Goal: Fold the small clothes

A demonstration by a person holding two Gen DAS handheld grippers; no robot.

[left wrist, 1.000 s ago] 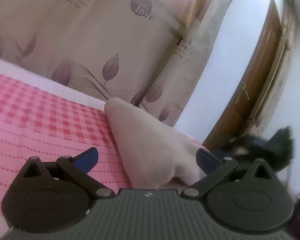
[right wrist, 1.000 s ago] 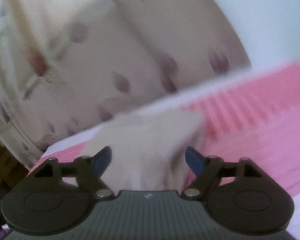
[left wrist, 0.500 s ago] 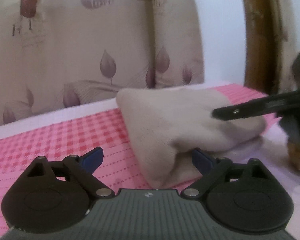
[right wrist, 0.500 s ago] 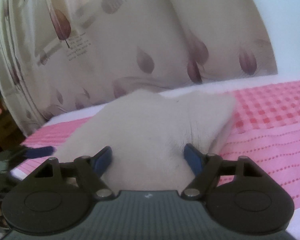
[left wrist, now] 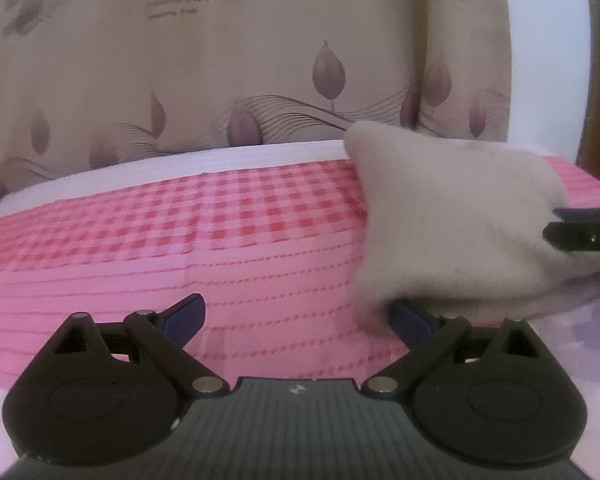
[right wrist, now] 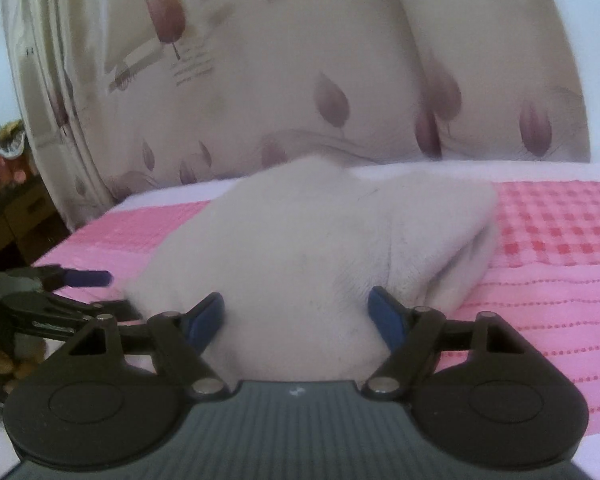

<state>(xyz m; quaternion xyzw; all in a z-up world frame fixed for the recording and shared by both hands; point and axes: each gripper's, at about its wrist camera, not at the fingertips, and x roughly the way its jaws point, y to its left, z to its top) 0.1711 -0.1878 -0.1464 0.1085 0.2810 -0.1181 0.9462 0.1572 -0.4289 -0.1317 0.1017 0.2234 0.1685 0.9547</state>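
in the left wrist view, the left gripper [left wrist: 298, 318] hangs low over a pink bedspread [left wrist: 180, 248], its 2 blue-tipped fingers spread wide with only bedspread between them. the left fingertip [left wrist: 184, 314] sits clear over the dotted pink stripes; the right one touches or slips just under the near left corner of a cream folded garment [left wrist: 448, 216], and which of these it is cannot be told. the garment lies on the right part of the bedspread, its far corner reaching the white far edge of the bed [left wrist: 220, 158]. at the right edge of this view the right gripper's dark finger lies against the garment's right side. a beige curtain with purple leaves [left wrist: 260, 60] hangs behind.

in the right wrist view, the left gripper [right wrist: 70, 286] pokes in from the left edge, jaws apart, beside the garment's left end. the right gripper [right wrist: 298, 316] has its 2 fingers spread with the garment [right wrist: 320, 240] bulging between them, not pinched. the checked part of the bedspread [right wrist: 560, 232] runs to the right.
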